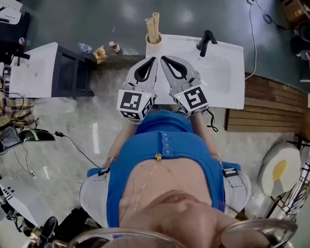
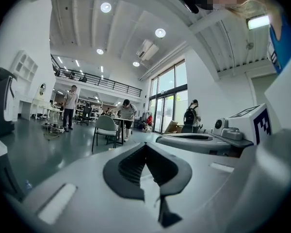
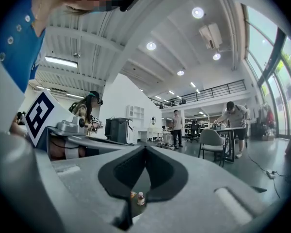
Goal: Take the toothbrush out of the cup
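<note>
In the head view a cream cup (image 1: 153, 39) stands on the back left corner of a white washbasin top (image 1: 232, 87), with pale wooden toothbrush handles (image 1: 154, 25) sticking up out of it. My left gripper (image 1: 154, 60) and right gripper (image 1: 163, 59) are held side by side at chest height, tips close together, just short of the cup. Both are shut with nothing between the jaws. Neither gripper view shows the cup: the left gripper (image 2: 145, 145) and right gripper (image 3: 145, 148) look level into a large hall.
A black tap (image 1: 205, 41) stands behind the basin. Small bottles (image 1: 114, 47) and a snack pack (image 1: 99, 53) lie on the floor left of the cup. A white cabinet (image 1: 39, 68) is further left, wooden decking (image 1: 268, 107) right. People and a chair (image 2: 105, 125) stand far off.
</note>
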Demonstrator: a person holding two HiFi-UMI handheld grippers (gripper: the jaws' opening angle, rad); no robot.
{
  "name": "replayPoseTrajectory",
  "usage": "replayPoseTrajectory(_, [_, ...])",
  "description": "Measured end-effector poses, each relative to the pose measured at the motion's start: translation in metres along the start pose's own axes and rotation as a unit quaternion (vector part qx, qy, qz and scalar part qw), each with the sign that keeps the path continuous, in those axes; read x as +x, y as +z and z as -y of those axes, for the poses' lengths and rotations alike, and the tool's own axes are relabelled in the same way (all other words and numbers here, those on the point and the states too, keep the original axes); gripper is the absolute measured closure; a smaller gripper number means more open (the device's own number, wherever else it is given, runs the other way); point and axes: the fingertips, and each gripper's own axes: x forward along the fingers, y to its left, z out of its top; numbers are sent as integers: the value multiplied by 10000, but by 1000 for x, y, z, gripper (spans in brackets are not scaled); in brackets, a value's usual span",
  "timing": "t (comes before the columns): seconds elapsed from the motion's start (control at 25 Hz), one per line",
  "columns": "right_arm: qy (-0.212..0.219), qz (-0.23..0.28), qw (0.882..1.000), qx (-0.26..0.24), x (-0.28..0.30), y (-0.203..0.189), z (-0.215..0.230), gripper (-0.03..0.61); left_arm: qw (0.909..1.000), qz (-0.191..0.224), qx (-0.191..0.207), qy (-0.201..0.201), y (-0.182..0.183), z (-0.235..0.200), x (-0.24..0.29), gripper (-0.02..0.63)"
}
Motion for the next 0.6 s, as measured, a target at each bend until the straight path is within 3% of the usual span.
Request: replayPoseTrajectory(0.6, [-514,-148,9985,-96,39,-6,0,577,9997,-122,-67,-177,-9,-58,6,612])
